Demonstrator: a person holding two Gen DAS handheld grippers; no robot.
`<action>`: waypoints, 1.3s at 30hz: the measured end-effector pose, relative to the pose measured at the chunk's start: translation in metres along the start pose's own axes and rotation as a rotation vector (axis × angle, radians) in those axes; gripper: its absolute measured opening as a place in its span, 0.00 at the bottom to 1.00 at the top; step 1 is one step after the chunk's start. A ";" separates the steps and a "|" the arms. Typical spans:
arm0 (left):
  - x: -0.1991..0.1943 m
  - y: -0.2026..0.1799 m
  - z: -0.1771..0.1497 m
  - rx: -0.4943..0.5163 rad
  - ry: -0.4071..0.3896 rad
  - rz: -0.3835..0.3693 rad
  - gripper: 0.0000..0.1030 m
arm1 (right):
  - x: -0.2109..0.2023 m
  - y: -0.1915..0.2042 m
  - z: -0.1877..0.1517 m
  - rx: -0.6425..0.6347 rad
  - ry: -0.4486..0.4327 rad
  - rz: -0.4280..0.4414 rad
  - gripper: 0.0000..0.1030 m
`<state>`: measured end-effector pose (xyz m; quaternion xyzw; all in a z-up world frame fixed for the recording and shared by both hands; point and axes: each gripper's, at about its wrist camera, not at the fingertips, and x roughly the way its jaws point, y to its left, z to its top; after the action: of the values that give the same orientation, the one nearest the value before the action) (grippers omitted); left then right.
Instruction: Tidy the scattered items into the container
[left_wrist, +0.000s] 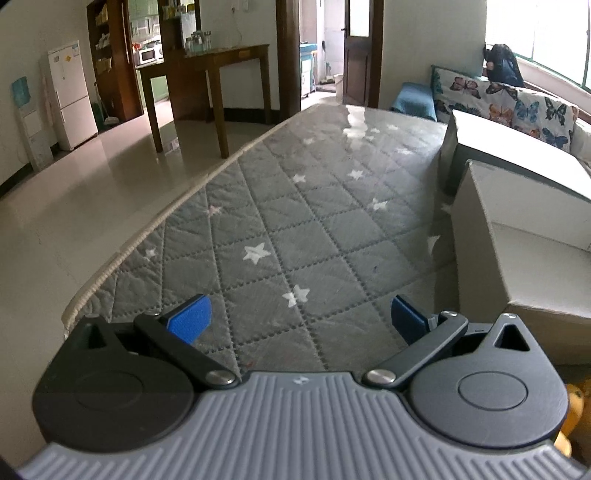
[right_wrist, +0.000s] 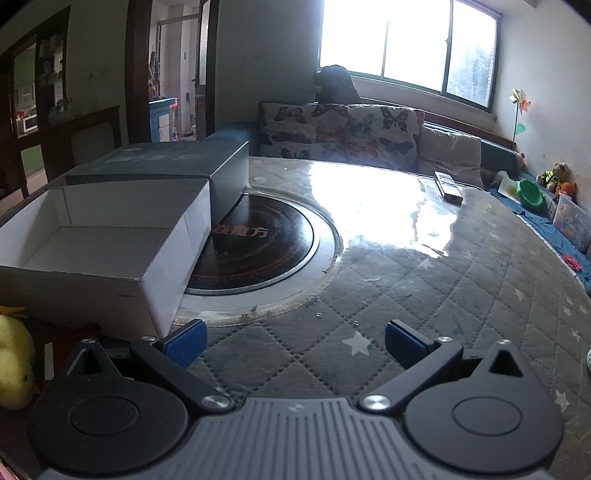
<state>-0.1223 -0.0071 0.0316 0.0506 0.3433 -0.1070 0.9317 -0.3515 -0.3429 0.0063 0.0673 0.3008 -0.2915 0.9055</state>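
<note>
— Left gripper (left_wrist: 301, 319): spread wide, empty, over the quilted counter (left_wrist: 280, 221). Where's the container?

— White box (right_wrist: 110, 243), empty, left of centre; a yellow plush toy (right_wrist: 14, 363) beside it. Right gripper (right_wrist: 295, 341) equally agape, holding nothing.

— So we're at the start; fetch the plush next.

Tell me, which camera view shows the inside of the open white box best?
The right wrist view: the white box shows its floor and inner walls, holding nothing. The left wrist view catches only part of the box at the right edge.
</note>
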 end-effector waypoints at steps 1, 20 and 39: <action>-0.002 -0.001 0.001 -0.003 -0.001 -0.003 1.00 | 0.000 0.001 0.000 -0.002 -0.002 0.000 1.00; -0.017 -0.015 0.008 0.020 0.006 -0.040 1.00 | 0.005 0.016 0.005 0.004 0.039 -0.039 1.00; -0.020 -0.024 0.010 0.035 -0.004 -0.065 1.00 | 0.007 0.014 0.005 0.034 0.051 -0.057 1.00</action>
<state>-0.1369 -0.0283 0.0518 0.0555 0.3411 -0.1434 0.9274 -0.3363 -0.3363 0.0052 0.0814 0.3208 -0.3201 0.8877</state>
